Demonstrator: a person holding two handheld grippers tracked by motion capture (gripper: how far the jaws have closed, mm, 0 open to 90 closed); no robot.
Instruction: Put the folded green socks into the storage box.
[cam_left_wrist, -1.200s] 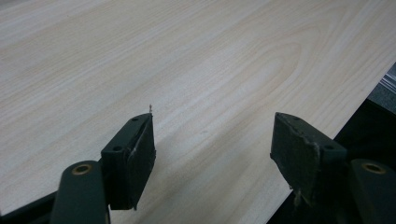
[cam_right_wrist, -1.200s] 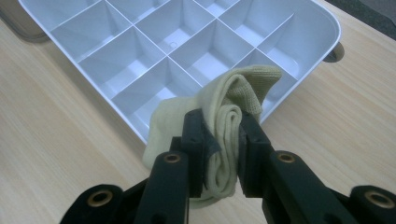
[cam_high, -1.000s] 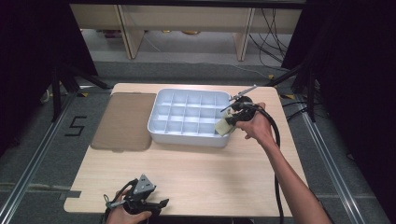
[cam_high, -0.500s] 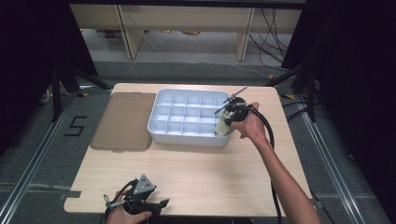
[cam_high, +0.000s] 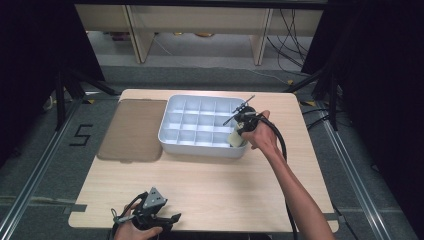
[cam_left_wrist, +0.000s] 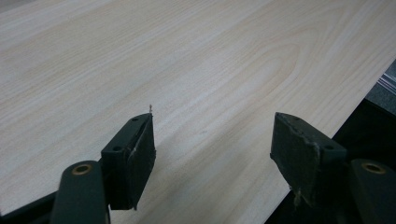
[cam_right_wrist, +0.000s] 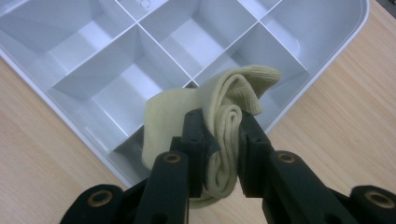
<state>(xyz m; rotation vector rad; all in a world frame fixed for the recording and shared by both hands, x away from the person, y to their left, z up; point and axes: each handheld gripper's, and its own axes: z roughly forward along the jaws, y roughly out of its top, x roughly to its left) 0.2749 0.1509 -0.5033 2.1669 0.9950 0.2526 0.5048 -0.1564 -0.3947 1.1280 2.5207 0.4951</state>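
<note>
Since a second ago the right claw (cam_high: 239, 131) has drawn in from the tray's right rim to hang over its near right corner; it is pinching a rolled, pale yellow cloth (cam_right_wrist: 219, 116), which sits above the corner compartments of the white divided tray (cam_high: 172, 140), the jaws pressed against the fold on both sides; the left claw (cam_high: 162, 220) has kept its place at the near edge of the worktop (cam_high: 225, 180), its jaws spread wide over bare wood with nothing between them; a brown mat (cam_high: 132, 131) lies just beside the tray's left side, unmoved; the one piece of writing to be read is a figure "5" (cam_high: 81, 135) marked in black on the grey floor, left of the worktop.
</note>
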